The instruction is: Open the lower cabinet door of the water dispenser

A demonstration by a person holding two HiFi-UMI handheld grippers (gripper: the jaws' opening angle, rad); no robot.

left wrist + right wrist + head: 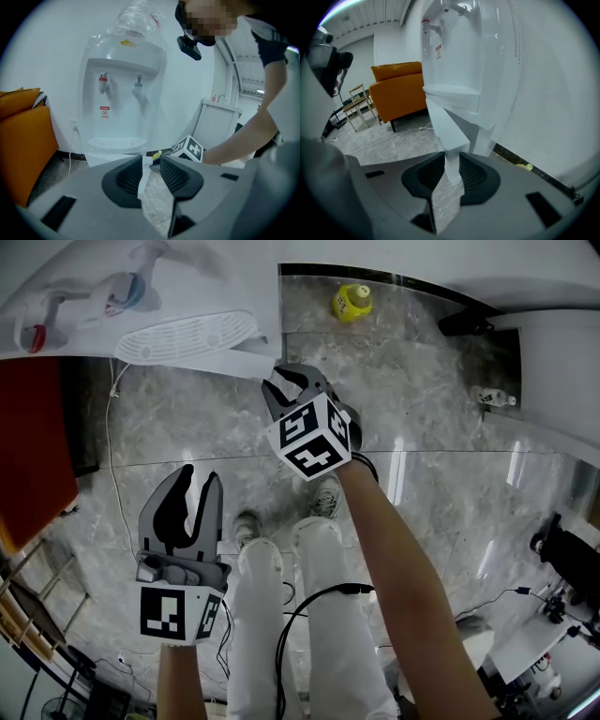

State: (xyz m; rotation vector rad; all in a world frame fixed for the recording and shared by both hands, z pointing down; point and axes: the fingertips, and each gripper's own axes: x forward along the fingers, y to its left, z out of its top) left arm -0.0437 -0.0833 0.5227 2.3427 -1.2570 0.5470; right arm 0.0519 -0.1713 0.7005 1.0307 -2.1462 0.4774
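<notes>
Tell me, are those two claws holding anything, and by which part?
The right gripper pinches the white lower cabinet door by its free edge. The left gripper holds nothing; its jaws stand apart.

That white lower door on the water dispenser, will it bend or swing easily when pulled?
The cabinet door looks thin and rigid, so it probably swings lightly. Its smooth edge, in the jaws of the right gripper, may slip. The tall, narrow water dispenser might shift.

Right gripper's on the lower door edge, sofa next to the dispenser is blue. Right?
Not quite: the sofa is orange, not blue, as the right gripper view shows. The rest holds: the right gripper has the edge of the lower door between its jaws, and the sofa stands next to the dispenser.
</notes>
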